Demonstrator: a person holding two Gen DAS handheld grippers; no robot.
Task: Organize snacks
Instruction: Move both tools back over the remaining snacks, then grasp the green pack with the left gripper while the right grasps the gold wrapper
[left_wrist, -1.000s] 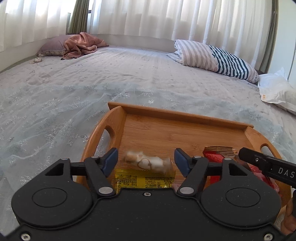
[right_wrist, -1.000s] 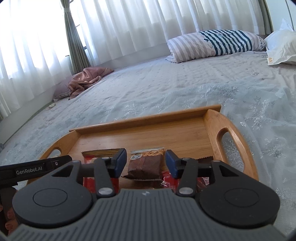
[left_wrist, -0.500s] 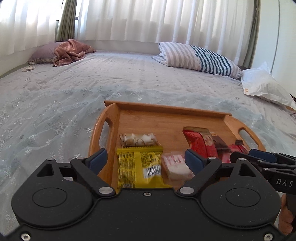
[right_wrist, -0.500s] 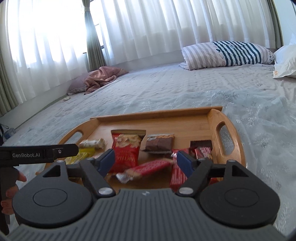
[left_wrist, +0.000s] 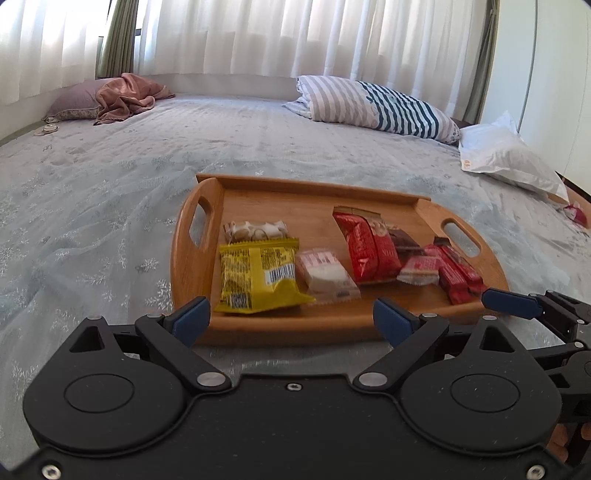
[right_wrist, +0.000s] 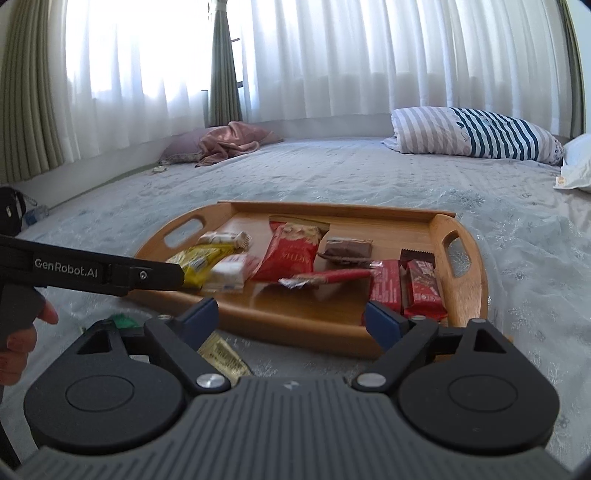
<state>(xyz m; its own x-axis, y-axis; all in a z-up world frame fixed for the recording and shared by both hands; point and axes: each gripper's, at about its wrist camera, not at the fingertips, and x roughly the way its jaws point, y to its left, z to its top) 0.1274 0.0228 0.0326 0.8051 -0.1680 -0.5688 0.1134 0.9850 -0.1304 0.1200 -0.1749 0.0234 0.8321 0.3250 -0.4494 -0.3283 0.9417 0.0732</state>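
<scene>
Since the earlier frames both tongs have backed away from the wooden tray (left_wrist: 192, 266) toward its near edge, and their jaws have just been opening: the left tongs (left_wrist: 291, 320) and the right tongs (right_wrist: 291, 318) now stand wide apart with nothing between the pads, the pale nougat-like bar (left_wrist: 255, 229) and the brown chocolate pack (right_wrist: 345, 250) that sat between them a second ago now lying free on the tray. That reads as two releases done, with the tongs drawn back to clear the load and probably to fetch more. The tray rests on the bed (left_wrist: 110, 177), its handles at either end, so the snacks gather in one carryable place. On it I count nine packets: one pale bar, one yellow packet (left_wrist: 258, 275), one whitish-pink pack (left_wrist: 325, 271), one large red bag (right_wrist: 290, 251), one brown chocolate pack, one slim red stick (right_wrist: 325, 277) and three red-and-brown bars (right_wrist: 406, 284) lined up at the right-hand end. They seem roughly sorted, light wrappers to the left, red and brown to the right. At least two items remain off the tray on the bed just before the right tongs: one tan sachet (right_wrist: 221, 356) and one green scrap (right_wrist: 123, 321), both partly hidden. Farther out lie one striped pillow (left_wrist: 376, 107) and one pink blanket (left_wrist: 129, 96).
</scene>
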